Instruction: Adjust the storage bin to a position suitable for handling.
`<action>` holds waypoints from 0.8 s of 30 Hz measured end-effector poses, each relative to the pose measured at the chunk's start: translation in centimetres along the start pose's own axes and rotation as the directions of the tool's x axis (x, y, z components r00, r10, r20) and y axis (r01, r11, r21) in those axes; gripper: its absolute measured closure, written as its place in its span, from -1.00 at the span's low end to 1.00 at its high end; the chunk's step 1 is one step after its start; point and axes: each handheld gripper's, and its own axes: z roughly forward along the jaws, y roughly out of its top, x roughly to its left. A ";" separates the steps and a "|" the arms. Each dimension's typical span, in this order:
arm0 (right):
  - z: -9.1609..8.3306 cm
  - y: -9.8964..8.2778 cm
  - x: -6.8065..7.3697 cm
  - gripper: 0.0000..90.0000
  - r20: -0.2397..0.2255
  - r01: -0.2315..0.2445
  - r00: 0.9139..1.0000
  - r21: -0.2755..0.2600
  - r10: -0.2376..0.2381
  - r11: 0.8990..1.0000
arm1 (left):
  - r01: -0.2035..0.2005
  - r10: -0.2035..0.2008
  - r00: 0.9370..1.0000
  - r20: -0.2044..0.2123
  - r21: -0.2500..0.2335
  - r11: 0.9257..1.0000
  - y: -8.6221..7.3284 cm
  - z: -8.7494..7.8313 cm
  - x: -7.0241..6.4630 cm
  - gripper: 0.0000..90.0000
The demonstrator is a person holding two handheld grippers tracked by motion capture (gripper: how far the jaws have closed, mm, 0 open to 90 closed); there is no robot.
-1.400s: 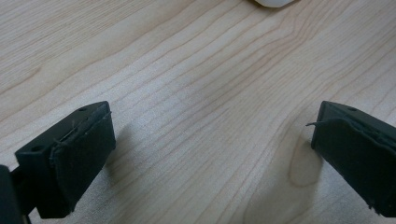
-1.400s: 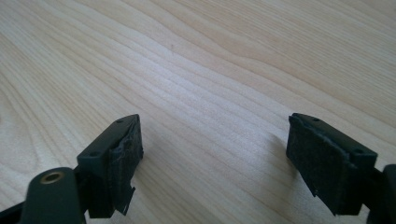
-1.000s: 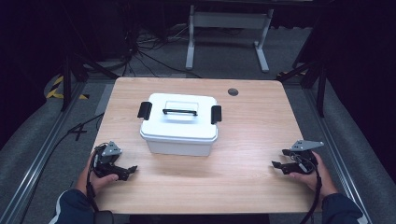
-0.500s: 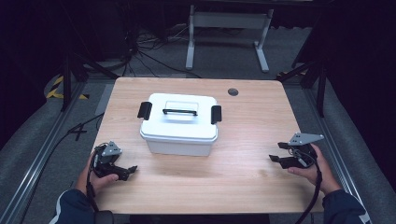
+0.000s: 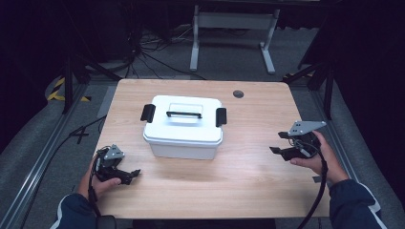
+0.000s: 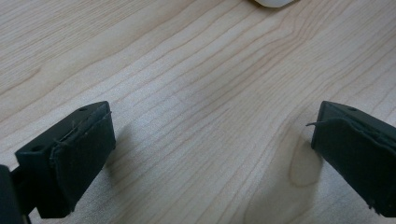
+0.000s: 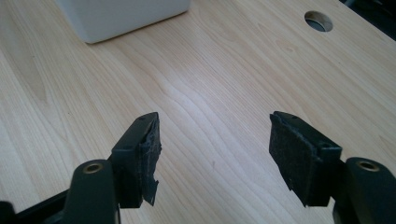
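Standing spread with nothing between them, both pairs of jaws. On the right gripper (image 5: 278,143), jaws had just been closing a little, with only bare wood between the pads (image 7: 148,154); held above the table (image 5: 248,186) near its right edge. On the left gripper (image 5: 133,174), pads (image 6: 81,154) set wide apart, resting low at the front left corner of the table.

Farther out, sat the white box (image 5: 184,126) near the middle of the table, well apart from both grippers, lid on, black clasps (image 5: 147,113) at both ends, a black handle (image 5: 184,114) lying flat on top. Beyond it, a cable hole (image 5: 238,93) near the back edge.

Looked stiff and smooth, hard plastic, probably light if empty; walls likely slippery and too wide for one gripper. Better taken at the handle or at the clasps.
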 end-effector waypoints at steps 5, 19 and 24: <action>-0.4 1.8 0.1 -0.20 0.000 0.033 0.999 -0.014 -0.033 0.999 | 0.000 0.000 1.000 0.000 0.000 1.000 0.0 0.0 0.0 -1.00; -1.1 8.6 0.9 -0.17 -0.004 0.151 0.988 -0.011 -0.152 0.988 | 0.000 0.000 1.000 0.001 0.000 1.000 0.0 0.0 0.0 -1.00; -0.1 10.5 1.5 -0.17 -0.022 0.183 0.983 0.006 -0.183 0.983 | 0.001 -0.001 1.000 0.001 0.001 1.000 0.0 0.0 0.0 -1.00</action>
